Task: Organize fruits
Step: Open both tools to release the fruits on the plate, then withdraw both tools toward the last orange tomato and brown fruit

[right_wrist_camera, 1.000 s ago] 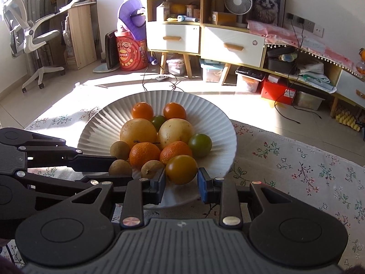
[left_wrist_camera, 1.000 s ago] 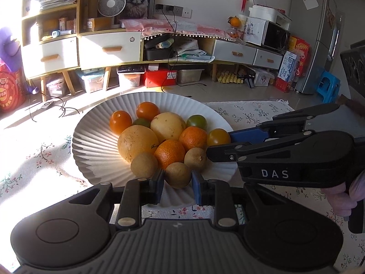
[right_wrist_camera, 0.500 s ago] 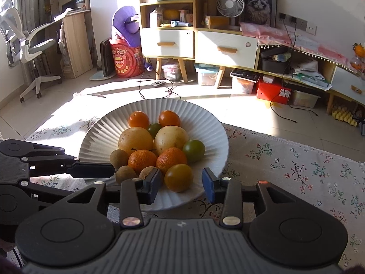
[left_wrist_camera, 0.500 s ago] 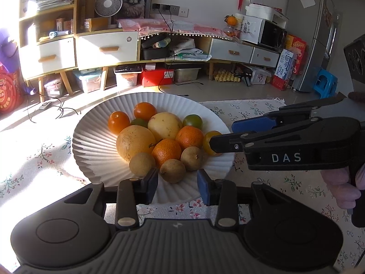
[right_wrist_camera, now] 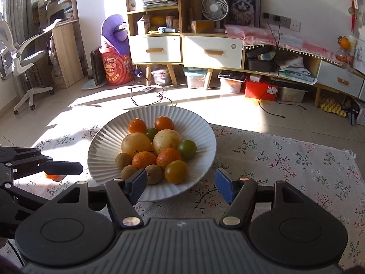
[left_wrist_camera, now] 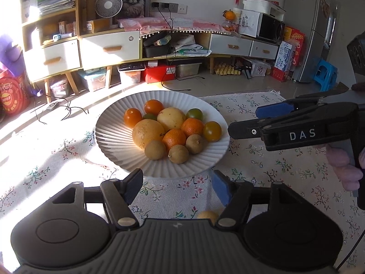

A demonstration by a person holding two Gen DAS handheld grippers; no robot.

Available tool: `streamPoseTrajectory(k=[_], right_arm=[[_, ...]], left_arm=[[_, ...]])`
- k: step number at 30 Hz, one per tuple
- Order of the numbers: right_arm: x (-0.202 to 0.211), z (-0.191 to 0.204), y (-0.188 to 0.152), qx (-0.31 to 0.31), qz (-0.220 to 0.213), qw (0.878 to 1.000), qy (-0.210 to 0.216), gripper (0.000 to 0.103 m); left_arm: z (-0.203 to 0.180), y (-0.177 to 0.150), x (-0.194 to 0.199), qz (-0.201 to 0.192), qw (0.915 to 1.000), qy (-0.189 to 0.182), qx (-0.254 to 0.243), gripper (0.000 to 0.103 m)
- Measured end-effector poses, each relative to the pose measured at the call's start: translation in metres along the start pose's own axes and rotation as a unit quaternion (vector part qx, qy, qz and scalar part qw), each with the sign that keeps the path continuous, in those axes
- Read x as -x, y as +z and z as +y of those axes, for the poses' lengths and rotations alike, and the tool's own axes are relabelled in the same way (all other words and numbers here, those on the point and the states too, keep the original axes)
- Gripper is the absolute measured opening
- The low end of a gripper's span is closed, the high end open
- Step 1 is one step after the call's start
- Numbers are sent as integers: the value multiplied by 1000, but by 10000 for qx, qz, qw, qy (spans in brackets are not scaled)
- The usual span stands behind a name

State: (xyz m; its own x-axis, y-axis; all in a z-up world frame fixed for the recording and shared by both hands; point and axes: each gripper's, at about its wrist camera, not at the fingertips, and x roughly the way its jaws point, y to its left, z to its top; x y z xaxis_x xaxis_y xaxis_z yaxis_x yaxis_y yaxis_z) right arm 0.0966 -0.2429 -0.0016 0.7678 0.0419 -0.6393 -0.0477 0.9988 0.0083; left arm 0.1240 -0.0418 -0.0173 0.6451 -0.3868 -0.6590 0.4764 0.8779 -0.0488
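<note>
Now both grippers hang just short of the near rim of the white ribbed plate [left_wrist_camera: 107, 141], which sits on a flowered cloth [left_wrist_camera: 285, 166] over the table; the left gripper [left_wrist_camera: 176, 188] has its jaws spread wide with nothing between them, its blue pads apart above the cloth; the right gripper [right_wrist_camera: 181, 187] is likewise spread wide and holds nothing, its left pad overlapping the near edge of the plate in its own view; seen from the left wrist camera, the right gripper's body marked DAS reaches in from the right, its tips near the plate's right rim.

On the plate the fruit lies in a heap toward the middle: a large yellow fruit [left_wrist_camera: 148, 132] on the left, touching a paler yellow one [left_wrist_camera: 171, 117] just beyond it; two mandarins [left_wrist_camera: 174, 138] side by side in front of those; three small brown fruits [left_wrist_camera: 178, 153] in a row along the near side; a yellow-orange tomato [left_wrist_camera: 212, 131] on the right; a green tomato [left_wrist_camera: 194, 114] farther back; two orange-red tomatoes [left_wrist_camera: 153, 106] at the far side.

Off the plate, a small yellow fruit [left_wrist_camera: 207, 217] lies on the cloth just under the left gripper's right finger; in the right wrist view an orange fruit [right_wrist_camera: 53, 177] shows on the cloth to the left of the plate, partly hidden behind the left gripper's finger.
</note>
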Motion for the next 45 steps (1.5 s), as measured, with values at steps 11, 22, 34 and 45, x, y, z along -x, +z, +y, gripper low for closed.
streamPoseTrajectory(k=[11,22,34,45], right_arm=[[20,15,-9,-162,43,9998,-118,90],[39,36,-23,-128,79,9995,-283,102],[45,50,-48,-271,125,9992,-267,103],[40,67,-74,70,317,9993,-171,103]], left_arm=[[5,-9,20,295,9995,127,18,85],[9,-22,41,458,9980,434,16,93],[29,-53,58,405,9964,643,380,93],[42,-70,55,421,9935,1004,335,93]])
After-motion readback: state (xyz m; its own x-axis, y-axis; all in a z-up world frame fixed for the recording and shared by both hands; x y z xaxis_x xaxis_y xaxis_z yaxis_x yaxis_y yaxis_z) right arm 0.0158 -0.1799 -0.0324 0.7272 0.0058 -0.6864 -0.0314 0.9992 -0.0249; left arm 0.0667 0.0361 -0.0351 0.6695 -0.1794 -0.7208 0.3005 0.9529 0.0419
